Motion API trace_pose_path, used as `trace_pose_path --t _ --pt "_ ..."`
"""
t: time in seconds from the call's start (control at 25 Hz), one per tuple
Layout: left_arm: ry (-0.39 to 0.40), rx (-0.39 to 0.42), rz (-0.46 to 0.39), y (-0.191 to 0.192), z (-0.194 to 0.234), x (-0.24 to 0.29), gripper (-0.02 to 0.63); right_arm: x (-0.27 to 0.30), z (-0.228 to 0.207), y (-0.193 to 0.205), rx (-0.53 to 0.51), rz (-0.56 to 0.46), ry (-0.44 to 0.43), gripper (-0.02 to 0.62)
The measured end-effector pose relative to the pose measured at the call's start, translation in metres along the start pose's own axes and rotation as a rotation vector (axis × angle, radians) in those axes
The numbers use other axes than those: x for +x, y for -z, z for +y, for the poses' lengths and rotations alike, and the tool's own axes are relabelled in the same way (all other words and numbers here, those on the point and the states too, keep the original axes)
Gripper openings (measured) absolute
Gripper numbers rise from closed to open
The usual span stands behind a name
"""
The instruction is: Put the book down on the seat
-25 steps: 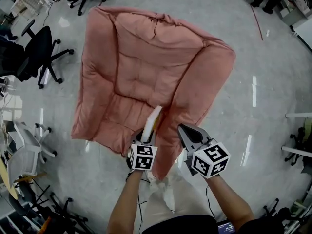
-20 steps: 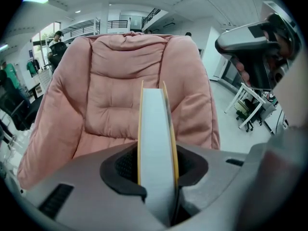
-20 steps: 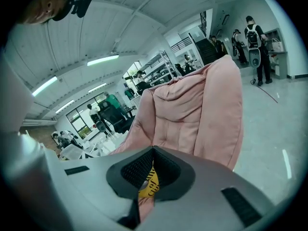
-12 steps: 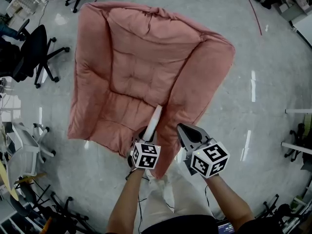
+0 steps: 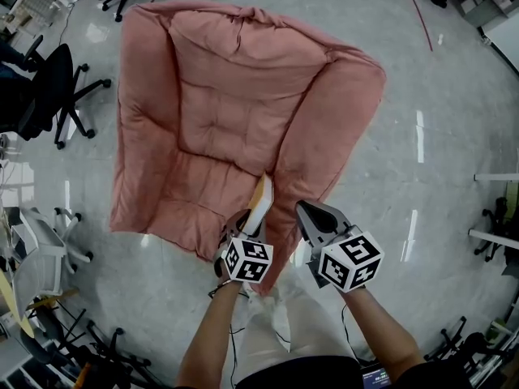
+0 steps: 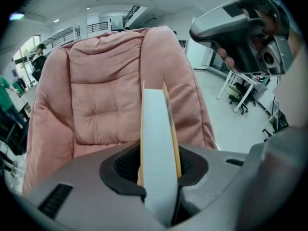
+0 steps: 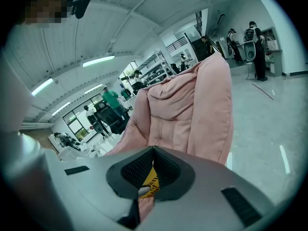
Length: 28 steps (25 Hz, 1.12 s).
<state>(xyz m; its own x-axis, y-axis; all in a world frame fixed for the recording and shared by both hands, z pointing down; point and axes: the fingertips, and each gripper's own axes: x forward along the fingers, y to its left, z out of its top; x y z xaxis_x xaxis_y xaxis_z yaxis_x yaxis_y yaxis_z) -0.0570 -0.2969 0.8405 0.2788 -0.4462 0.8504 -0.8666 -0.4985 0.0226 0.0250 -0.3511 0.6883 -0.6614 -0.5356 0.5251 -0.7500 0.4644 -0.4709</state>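
Note:
A big pink cushioned seat (image 5: 211, 136) fills the floor ahead; its padded back shows in the left gripper view (image 6: 96, 105) and in the right gripper view (image 7: 187, 109). My left gripper (image 5: 250, 221) is shut on a thin book (image 5: 261, 199), held edge-on above the seat's near right corner. In the left gripper view the book's pale page edge (image 6: 156, 138) stands upright between the black pads (image 6: 126, 165) of the left gripper (image 6: 156, 172). My right gripper (image 5: 305, 210) hovers just right of it over the seat's right arm, jaws together and empty (image 7: 153, 152).
Black office chairs (image 5: 61, 87) stand left of the seat, and a white chair frame (image 5: 45, 245) sits at the near left. A polished grey floor (image 5: 438, 120) surrounds the seat. White furniture legs (image 5: 495, 250) lie at the far right. People stand far off (image 7: 111, 100).
The left gripper has edged forward and slightly right with the book and rolled, so the book's yellowish cover now shows. The right gripper has stayed put.

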Motion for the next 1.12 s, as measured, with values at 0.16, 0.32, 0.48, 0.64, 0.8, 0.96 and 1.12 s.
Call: trace_pose_path --t 0.16,0.32,0.48,0.64,0.8,0.96,1.12 --pt "0.016 0.002 -0.008 -0.002 -0.009 0.001 0.149 -0.004 -0.001 0.003 0.001 0.002 0.005 0.018" --pt "0.076 0.0 -0.019 -0.003 -0.026 0.005 0.196 -0.007 -0.005 0.006 0.005 0.003 0.013 0.02" --pt "0.092 0.008 -0.017 -0.003 -0.037 0.007 0.228 -0.011 -0.007 0.009 0.009 0.005 0.016 0.02" --pt "0.11 0.02 -0.019 -0.003 -0.045 0.01 0.28 -0.014 -0.009 0.012 0.011 0.008 0.019 0.02" --pt "0.126 0.016 -0.029 -0.002 -0.051 0.012 0.334 -0.018 -0.011 0.016 0.013 0.011 0.023 0.018" --pt "0.148 0.011 -0.029 -0.003 -0.056 0.014 0.371 -0.019 -0.015 0.019 0.021 0.013 0.028 0.018" --pt "0.153 0.021 -0.027 -0.002 -0.059 0.015 0.388 -0.02 -0.015 0.02 0.025 0.011 0.026 0.02"
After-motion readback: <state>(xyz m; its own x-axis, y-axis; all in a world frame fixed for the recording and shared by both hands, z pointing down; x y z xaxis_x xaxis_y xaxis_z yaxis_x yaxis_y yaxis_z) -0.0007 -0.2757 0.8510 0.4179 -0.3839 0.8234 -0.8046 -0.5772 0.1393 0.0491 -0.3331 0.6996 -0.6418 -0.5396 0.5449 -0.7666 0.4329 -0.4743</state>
